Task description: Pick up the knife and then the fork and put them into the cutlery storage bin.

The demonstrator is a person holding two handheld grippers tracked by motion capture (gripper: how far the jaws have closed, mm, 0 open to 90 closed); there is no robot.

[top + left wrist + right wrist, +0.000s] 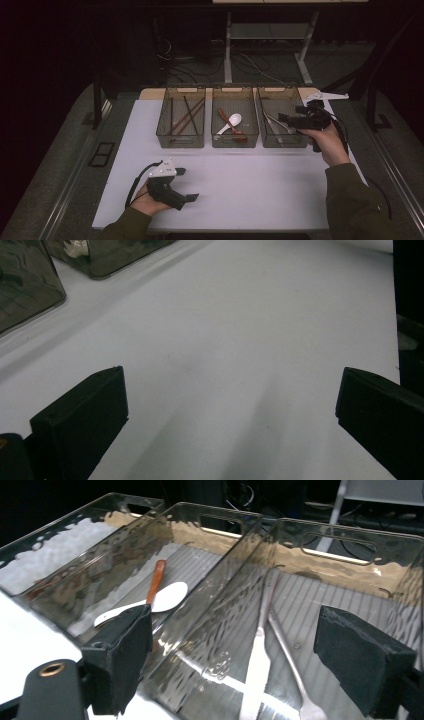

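Three smoky see-through bins stand in a row at the back of the white table (250,185). The left bin (181,139) holds dark chopsticks (187,115). In the middle bin (235,141) lie a white spoon (233,120) (167,597) and a red-brown spoon (225,117) (156,577). The right bin (282,142) (350,532) holds metal cutlery (274,123) (260,655). My right gripper (291,116) (235,630) hovers open over the right bin, nothing between its jaws. Over bare table at the front left, my left gripper (187,184) (232,390) is open and holds nothing.
Beyond the table's far edge are a desk frame (228,50) and cables on a dark floor. A white three-cornered plate (332,95) lies at the back right corner. In the left gripper view two bins (30,290) stand off at the upper left.
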